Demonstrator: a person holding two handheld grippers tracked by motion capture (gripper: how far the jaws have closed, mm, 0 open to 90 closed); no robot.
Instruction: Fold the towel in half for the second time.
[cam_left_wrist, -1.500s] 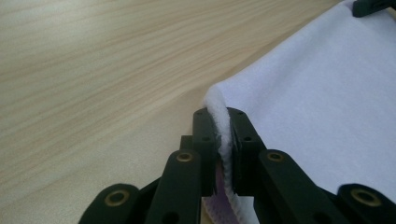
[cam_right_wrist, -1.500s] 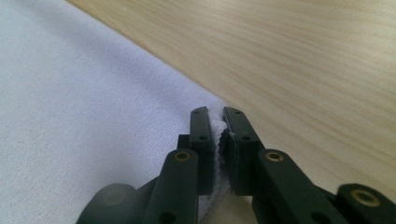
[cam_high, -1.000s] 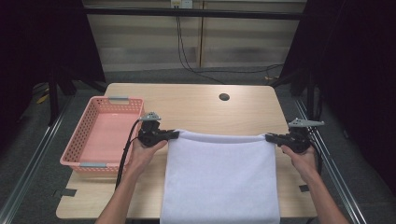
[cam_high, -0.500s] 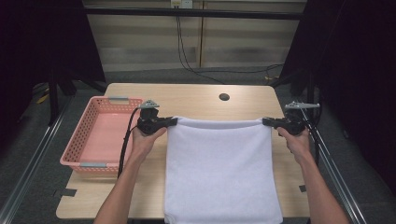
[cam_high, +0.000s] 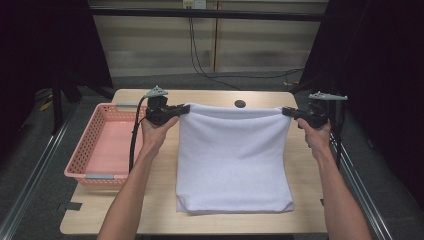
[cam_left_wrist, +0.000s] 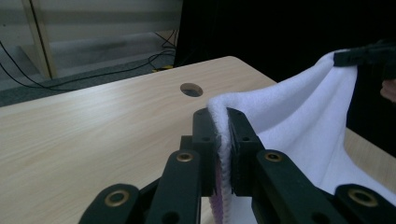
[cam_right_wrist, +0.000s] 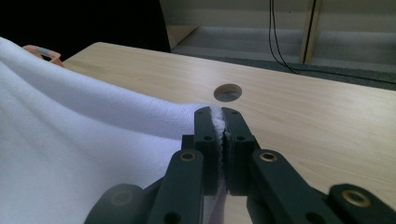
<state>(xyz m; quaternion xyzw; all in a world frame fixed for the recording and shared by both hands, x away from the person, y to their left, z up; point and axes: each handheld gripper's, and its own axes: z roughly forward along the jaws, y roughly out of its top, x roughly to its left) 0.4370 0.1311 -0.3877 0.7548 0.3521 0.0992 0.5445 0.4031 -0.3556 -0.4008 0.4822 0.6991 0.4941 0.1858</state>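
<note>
White towel (cam_high: 232, 160) is hanging stretched between both tools, its top edge lifted above the tabletop (cam_high: 310, 175) while its lower end is lying on the wood near the person's side. The left tool (cam_high: 184, 109) is clenching the towel's upper left corner, and the left gripper view is showing cloth pinched between its jaws. The right tool (cam_high: 286, 111) is gripping the upper right corner the same way. A pink basket (cam_high: 87, 150) is sitting at the tabletop's left edge, beside the left hand (cam_high: 156, 132).
</note>
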